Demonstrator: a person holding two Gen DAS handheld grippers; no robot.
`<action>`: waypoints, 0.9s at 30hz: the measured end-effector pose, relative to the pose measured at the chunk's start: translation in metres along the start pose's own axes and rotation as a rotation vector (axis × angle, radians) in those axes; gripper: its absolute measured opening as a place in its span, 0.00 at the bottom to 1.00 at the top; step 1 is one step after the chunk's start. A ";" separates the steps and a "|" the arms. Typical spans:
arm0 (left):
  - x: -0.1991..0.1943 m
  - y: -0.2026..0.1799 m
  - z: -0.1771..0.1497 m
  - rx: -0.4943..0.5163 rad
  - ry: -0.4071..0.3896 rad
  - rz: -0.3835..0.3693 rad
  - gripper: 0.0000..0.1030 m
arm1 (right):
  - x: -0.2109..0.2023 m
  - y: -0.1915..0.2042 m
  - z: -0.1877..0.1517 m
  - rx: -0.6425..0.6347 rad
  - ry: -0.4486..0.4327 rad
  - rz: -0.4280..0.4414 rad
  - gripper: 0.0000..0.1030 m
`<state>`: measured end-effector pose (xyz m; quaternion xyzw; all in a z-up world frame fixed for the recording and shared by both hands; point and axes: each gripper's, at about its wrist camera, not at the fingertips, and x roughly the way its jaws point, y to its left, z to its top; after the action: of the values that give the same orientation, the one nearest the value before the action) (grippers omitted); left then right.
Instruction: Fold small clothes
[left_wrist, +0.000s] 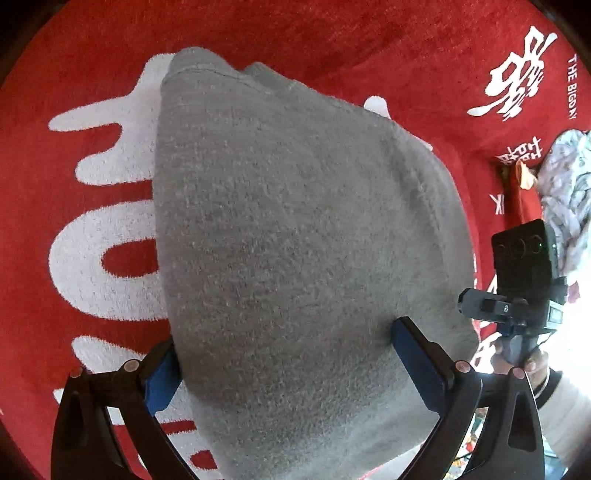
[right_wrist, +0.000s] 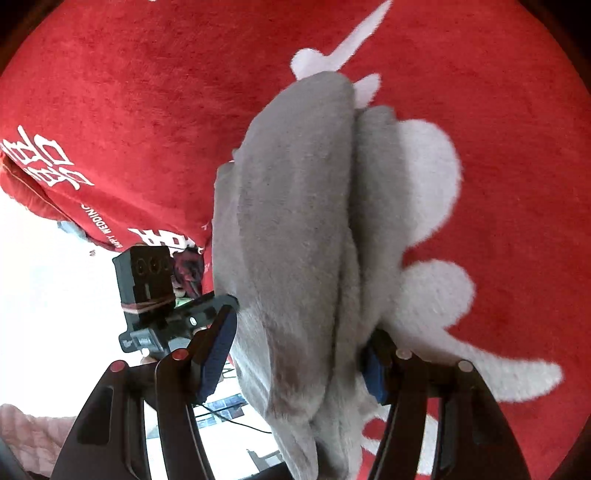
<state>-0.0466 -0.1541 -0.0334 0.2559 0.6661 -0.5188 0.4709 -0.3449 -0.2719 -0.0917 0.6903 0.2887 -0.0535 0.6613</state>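
A grey fleece garment (left_wrist: 288, 236) hangs in front of the left wrist camera, over the red blanket (left_wrist: 74, 258) with white lettering. My left gripper (left_wrist: 284, 362) has its blue pads on either side of the cloth's near edge, wide apart, with cloth filling the gap. In the right wrist view the same grey garment (right_wrist: 299, 229) hangs in folds between the blue pads of my right gripper (right_wrist: 295, 354), also set wide. The right gripper (left_wrist: 517, 295) shows at the right of the left view; the left gripper (right_wrist: 155, 295) shows at the left of the right view.
The red blanket (right_wrist: 517, 147) covers the surface below. A pale patterned cloth (left_wrist: 565, 192) lies at the right edge of the left wrist view. A pinkish cloth (right_wrist: 33, 435) lies at the lower left of the right wrist view. Bright floor shows past the blanket's edge.
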 end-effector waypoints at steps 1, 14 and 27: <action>-0.001 0.000 -0.001 -0.004 -0.012 0.012 0.92 | 0.002 0.001 0.000 0.005 -0.001 -0.005 0.60; -0.055 -0.009 -0.027 0.030 -0.133 -0.089 0.44 | 0.008 0.044 -0.024 0.032 -0.013 0.045 0.31; -0.129 0.047 -0.105 0.034 -0.151 -0.080 0.44 | 0.024 0.096 -0.074 -0.027 0.012 0.066 0.32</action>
<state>0.0090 -0.0215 0.0624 0.1971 0.6295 -0.5661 0.4944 -0.3032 -0.1899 -0.0086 0.6909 0.2701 -0.0237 0.6701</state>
